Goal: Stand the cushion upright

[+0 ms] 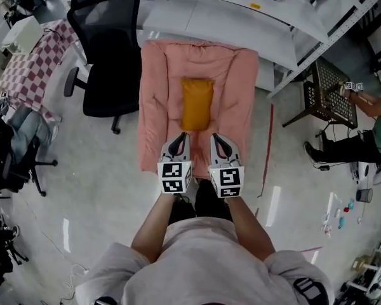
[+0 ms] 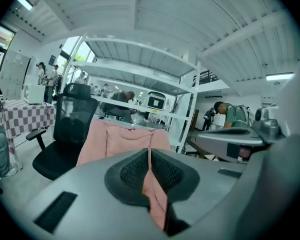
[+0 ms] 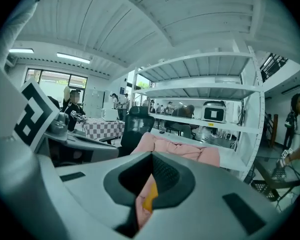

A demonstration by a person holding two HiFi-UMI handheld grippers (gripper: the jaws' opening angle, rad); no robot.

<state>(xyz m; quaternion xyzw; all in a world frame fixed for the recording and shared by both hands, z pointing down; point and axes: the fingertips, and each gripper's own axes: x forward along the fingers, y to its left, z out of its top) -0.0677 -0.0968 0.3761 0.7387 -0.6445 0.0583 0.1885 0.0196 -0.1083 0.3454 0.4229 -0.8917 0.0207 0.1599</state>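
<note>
Left tongs: pressed together with nothing held. The thin slit between the pads shows only pink and a fleck of orange from farther off. They hang over the near end of the pink pad, pointing along it.
Right tongs: also pressed together and empty, over the same near end of the pink pad, just beside the left pair.
Cushion: orange, lying flat at the middle of the pink pad with its long side running away from me. It sits just past both tips, and neither touches it.
Pink pad, state: spread flat, with puffed edges along both sides and the far end.
Step in hand: the approach, as I judge it. The cushion is not yet gripped and not yet raised.
Next move: I reckon both tongs must spread, then each pinch the cushion's near end or a side. After that, tip it up onto one short end. It looks soft, so it may slump. Leaning it on the pink pad's puffed far end may help.
Office chair: black, against the pink pad's left side.
White worktop: beyond the pink pad's far end.
</note>
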